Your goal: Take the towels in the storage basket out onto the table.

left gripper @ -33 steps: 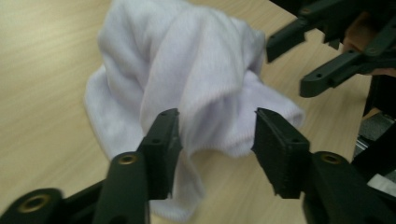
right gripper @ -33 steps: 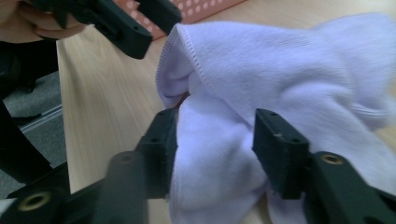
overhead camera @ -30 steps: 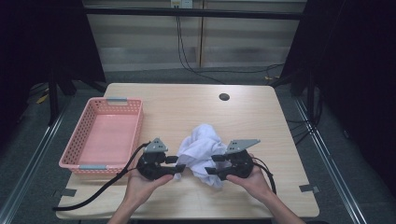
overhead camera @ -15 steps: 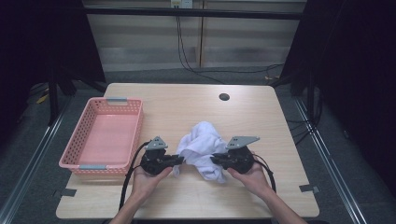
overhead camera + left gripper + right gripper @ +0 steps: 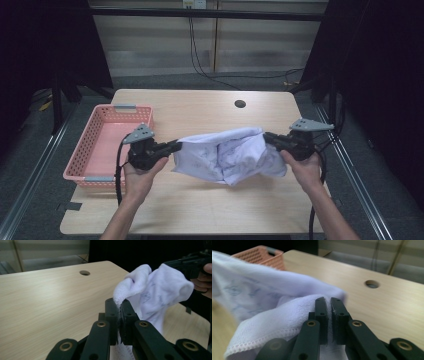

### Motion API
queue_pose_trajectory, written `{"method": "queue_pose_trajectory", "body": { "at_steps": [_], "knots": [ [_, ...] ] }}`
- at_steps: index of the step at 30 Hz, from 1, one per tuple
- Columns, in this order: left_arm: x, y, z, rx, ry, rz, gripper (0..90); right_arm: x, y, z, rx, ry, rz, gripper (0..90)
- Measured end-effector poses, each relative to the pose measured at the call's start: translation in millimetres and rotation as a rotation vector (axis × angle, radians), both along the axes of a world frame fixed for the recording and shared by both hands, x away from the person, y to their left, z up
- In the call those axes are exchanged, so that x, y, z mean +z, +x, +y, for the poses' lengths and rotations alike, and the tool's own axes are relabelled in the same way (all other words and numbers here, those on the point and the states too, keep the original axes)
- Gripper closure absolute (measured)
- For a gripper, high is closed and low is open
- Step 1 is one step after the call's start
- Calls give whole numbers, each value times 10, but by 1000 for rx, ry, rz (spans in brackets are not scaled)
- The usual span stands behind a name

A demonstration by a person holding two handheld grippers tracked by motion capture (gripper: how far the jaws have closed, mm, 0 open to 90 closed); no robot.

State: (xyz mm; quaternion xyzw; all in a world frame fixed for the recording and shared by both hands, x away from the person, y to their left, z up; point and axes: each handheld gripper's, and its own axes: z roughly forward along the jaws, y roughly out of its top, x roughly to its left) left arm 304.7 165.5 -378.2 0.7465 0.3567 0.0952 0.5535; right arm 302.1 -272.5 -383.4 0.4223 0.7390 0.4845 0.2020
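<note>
A white towel [image 5: 227,155] hangs stretched between my two grippers above the wooden table [image 5: 200,110], sagging in the middle. My left gripper [image 5: 172,146] is shut on the towel's left edge; in the left gripper view the cloth [image 5: 155,295] is pinched between the jaws [image 5: 120,303]. At the towel's right end, my right gripper [image 5: 267,136] has just been closing its jaws. In the right gripper view its jaws [image 5: 329,301] pinch a fold of the towel [image 5: 269,305]. A hand holds each gripper.
A pink plastic basket [image 5: 85,150] sits empty at the table's left edge, close to my left hand. A round cable hole [image 5: 240,104] lies at the back of the tabletop. Bare wood runs in front of and behind the towel.
Both grippers closed on the crumpled towel, then rose and moved apart. The towel went from a heap on the table to a span held up between them.
</note>
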Motion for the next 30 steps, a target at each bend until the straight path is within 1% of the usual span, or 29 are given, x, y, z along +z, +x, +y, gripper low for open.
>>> {"method": "queue_pose_trajectory", "body": {
  "at_steps": [1,2,3,4,5,6,7,8,9,10,11,12,13,14,15,16,18,19,20,21,22,23,24,25,26,27,28,29,30],
  "knots": [
    [0,0,0,0,0,0,868,0,0,0,0,0,0,852],
    [39,-9,88,22,-17,-5,868,32,19,-60,-21,5,-5,853],
    [52,-21,119,37,-13,-11,868,99,54,-173,-76,12,-20,854],
    [60,-35,144,44,-1,-18,869,134,74,-233,-95,17,-33,854],
    [46,-48,180,29,-2,-14,868,165,87,-285,-116,26,-44,854],
    [-5,-49,186,-4,-10,20,867,198,113,-361,-143,37,-56,853],
    [-47,-53,174,-19,6,35,864,191,139,-394,-142,32,-53,851],
    [-169,-77,117,-22,55,54,857,144,156,-374,-145,-14,-46,833],
    [-169,-77,117,-22,55,54,842,144,156,-374,-145,-14,-46,833],
    [-308,-78,57,-38,88,84,793,14,179,-329,-133,-51,-16,741],
    [-355,-74,36,-38,93,97,771,-28,179,-320,-125,-52,-16,699],
    [-384,-63,24,-51,92,108,742,-73,175,-313,-119,-48,-15,630],
    [-384,-63,24,-51,92,108,673,-73,175,-313,-119,-48,-15,630],
    [-393,-56,12,-60,88,104,673,-99,167,-304,-124,-50,-9,590],
    [-386,-53,3,-62,87,99,619,-111,148,-299,-132,-58,-13,583],
    [-375,-36,-24,-67,82,96,583,-130,126,-289,-85,-31,5,536],
    [-382,-16,-52,-72,78,100,565,-147,119,-271,-70,-34,17,522],
    [-417,21,-101,-100,76,106,551,-180,110,-240,-59,-54,28,510],
    [-510,89,-201,-119,120,115,529,-273,98,-169,-26,-66,56,456],
    [-510,89,-201,-119,120,115,509,-328,100,-133,-10,-71,72,438],
    [-667,198,-319,-140,159,142,487,-410,115,-79,-16,-100,94,412],
    [-667,198,-319,-140,159,142,482,-410,115,-79,-16,-100,94,412],
    [-826,300,-418,-157,189,165,453,-563,156,-15,2,-113,121,388],
    [-826,300,-418,-157,189,165,430,-563,156,-15,2,-113,121,388],
    [-930,358,-469,-201,181,176,430,-620,178,3,9,-116,131,377],
    [-978,372,-509,-190,215,174,440,-718,224,35,16,-135,162,375],
    [-1010,380,-535,-186,234,172,422,-807,277,54,7,-155,183,378],
    [-1037,389,-551,-200,240,178,422,-807,277,54,7,-155,183,378],
    [-1078,394,-576,-183,282,183,467,-880,327,62,-2,-164,209,398]
  ]
}}
